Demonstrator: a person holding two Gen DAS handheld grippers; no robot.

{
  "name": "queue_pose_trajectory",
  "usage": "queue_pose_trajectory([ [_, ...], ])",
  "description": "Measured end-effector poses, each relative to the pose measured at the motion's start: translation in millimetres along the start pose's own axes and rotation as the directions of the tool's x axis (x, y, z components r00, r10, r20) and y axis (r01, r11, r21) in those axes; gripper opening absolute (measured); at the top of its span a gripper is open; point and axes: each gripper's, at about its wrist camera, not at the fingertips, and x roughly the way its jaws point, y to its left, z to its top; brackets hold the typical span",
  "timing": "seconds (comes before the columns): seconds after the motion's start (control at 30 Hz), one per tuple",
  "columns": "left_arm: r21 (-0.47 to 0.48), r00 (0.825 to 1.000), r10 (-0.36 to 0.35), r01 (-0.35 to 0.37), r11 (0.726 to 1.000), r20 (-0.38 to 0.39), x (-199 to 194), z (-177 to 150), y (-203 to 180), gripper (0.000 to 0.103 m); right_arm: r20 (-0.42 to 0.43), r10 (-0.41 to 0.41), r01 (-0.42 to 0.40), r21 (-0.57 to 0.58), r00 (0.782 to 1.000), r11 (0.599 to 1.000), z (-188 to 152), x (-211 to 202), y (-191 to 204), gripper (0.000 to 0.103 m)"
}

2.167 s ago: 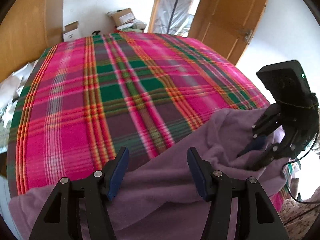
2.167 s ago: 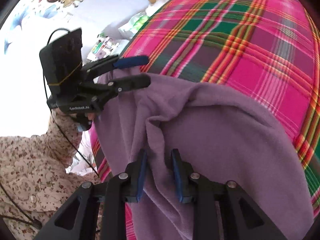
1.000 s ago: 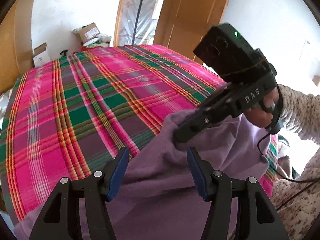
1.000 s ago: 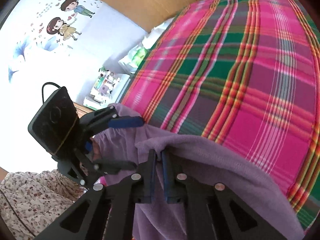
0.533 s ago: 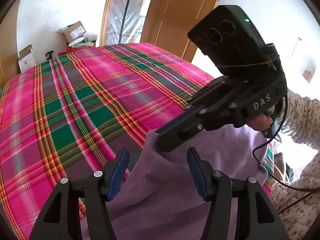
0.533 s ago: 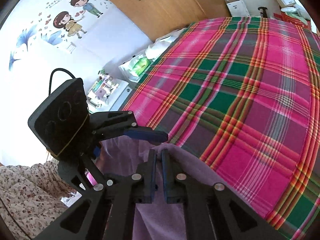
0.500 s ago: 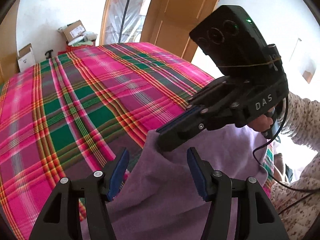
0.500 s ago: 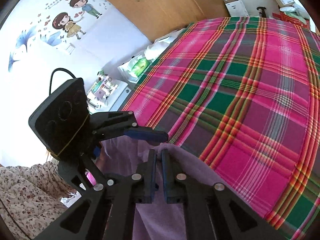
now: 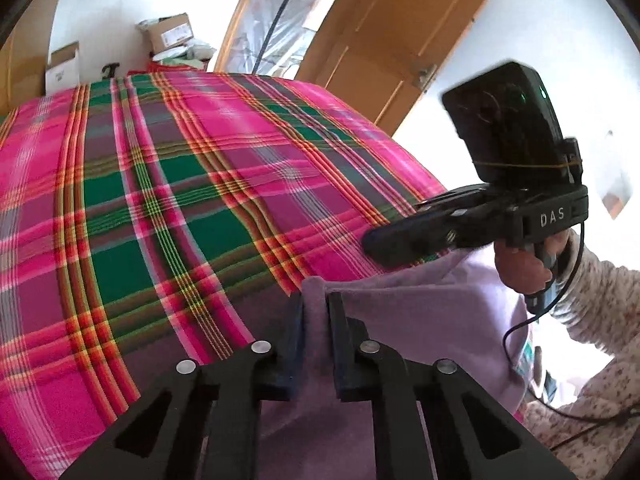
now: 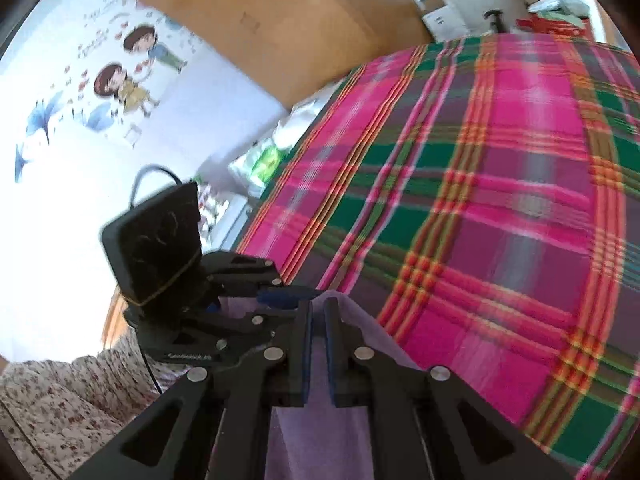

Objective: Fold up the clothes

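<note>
A purple garment (image 9: pixel 420 320) hangs over the near edge of a bed with a pink and green plaid blanket (image 9: pixel 200 200). My left gripper (image 9: pixel 316 300) is closing, and its blue pads pinch an upright fold at the garment's corner. To the right, my right gripper (image 9: pixel 374 242) points left above the cloth's far edge, held by a hand. In the right wrist view my right gripper (image 10: pixel 318 308) is shut on a fold of the purple garment (image 10: pixel 320 420). The left gripper (image 10: pixel 296 296) sits just to its left, close beside it.
The plaid blanket (image 10: pixel 480 220) stretches away ahead of both grippers. Cardboard boxes (image 9: pixel 168 34) and a wooden door (image 9: pixel 392 40) stand beyond the bed. A wooden wardrobe (image 10: pixel 280 20) and bags (image 10: pixel 260 160) flank its left side. A floral sleeve (image 9: pixel 600 292) is at the right.
My left jaws have gone from wide apart to pinched on the purple fold. The right gripper has drawn off to the right in the left wrist view, still holding its fold.
</note>
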Motion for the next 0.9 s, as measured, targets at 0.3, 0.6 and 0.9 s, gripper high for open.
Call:
queue_pose_trajectory([
  [0.3, -0.004, 1.000, 0.004, -0.004, 1.000, 0.009, -3, -2, 2, 0.009, -0.008, -0.323, 0.319, -0.130, 0.946, 0.939, -40, -56, -5, 0.008],
  [0.6, -0.014, 1.000, 0.019, -0.019, 1.000, -0.009, 4, -2, 5, 0.011, -0.159, -0.444, 0.389, -0.288, 0.882, 0.875, -76, -57, -12, 0.026],
  [0.9, -0.035, 0.999, 0.032, -0.033, 0.999, -0.036, 7, -2, 8, 0.021, -0.208, -0.459, 0.371, -0.354, 0.864, 0.859, -79, -34, -9, 0.027],
])
